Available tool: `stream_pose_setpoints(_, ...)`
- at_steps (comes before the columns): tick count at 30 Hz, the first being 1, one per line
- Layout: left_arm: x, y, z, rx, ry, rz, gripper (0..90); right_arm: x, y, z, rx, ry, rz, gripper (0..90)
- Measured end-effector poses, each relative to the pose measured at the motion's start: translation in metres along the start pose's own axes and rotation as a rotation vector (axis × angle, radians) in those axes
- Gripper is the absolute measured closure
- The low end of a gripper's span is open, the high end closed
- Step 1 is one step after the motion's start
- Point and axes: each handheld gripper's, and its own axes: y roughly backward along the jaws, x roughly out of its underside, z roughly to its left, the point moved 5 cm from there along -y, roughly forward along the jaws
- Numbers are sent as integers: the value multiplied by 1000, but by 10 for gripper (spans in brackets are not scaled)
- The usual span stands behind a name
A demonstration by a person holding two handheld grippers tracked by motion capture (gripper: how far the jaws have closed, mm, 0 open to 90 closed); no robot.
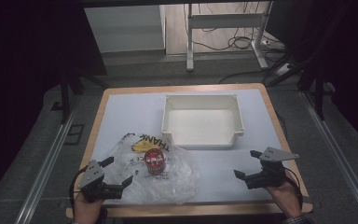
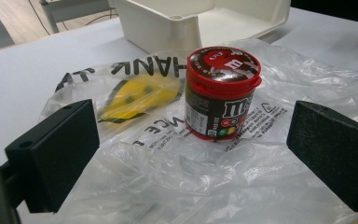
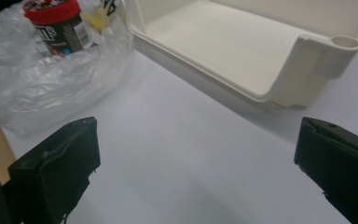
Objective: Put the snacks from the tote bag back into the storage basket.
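Plastic, thin and see-through, makes up the bag (image 1: 156, 175) lying flat on the near left part of the table (image 1: 121, 102) in the high view. A small candy jar (image 1: 153, 161) with a red lid stands upright on the bag. A white tray (image 1: 202, 140) sits empty farther off, in the middle. My left gripper (image 1: 118, 172) rests at the near left, just by the bag's edge, with its jaws spread wide and holding nothing. My right gripper (image 1: 246, 163) waits at the near right, well apart from the bag, jaws spread too.

From the left gripper view, the candy jar (image 2: 222, 91) stands straight ahead between my two jaws, but farther off, not touched. I think I point this way so I can reach it next. Something yellow (image 2: 137, 95) lies under the bag's (image 2: 177, 172) print, behind and left of the jar. The tray's (image 2: 168, 25) corner is beyond.

From the right gripper view, bare table (image 3: 191, 154) lies between my wide jaws. The tray's (image 3: 303, 60) low open side faces me, so I guess dropping things in is easy. The jar (image 3: 58, 23) and bag (image 3: 42, 81) sit far left.
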Motion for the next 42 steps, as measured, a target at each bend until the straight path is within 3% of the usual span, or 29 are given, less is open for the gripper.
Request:
stream_pose_setpoints(4, 0, 0, 0, -2, 3, -2, 22, 1, -3, 3, -23, 10, 5, 3)
stream_pose_setpoints(6, 0, 1, 0, 0, 4, -4, 21, 0, -4, 7, -6, 55, 15, 2)
stream_pose_setpoints(9, 0, 1, 0, 1, 2, -6, 21, 0, -5, 9, 5, 79, 28, 1)
stream_pose_setpoints(19, -1, 2, 0, 1, 2, -11, 21, 2, -7, 10, -5, 82, 34, 2)
stream_pose_setpoints(22, -1, 2, 0, -1, 2, -11, 22, 2, -8, 9, -26, 66, 25, 2)
stream_pose_setpoints(24, -1, 2, 0, -1, 2, -12, 22, 3, -11, 11, -74, 47, 42, 2)
stream_pose_setpoints(29, -1, 2, 0, -3, 1, -15, 21, 4, -13, 12, -83, 52, 65, 2)
stream_pose_setpoints(42, -1, 2, -1, -5, -4, -15, 21, -1, -9, 13, -54, 62, 34, 0)
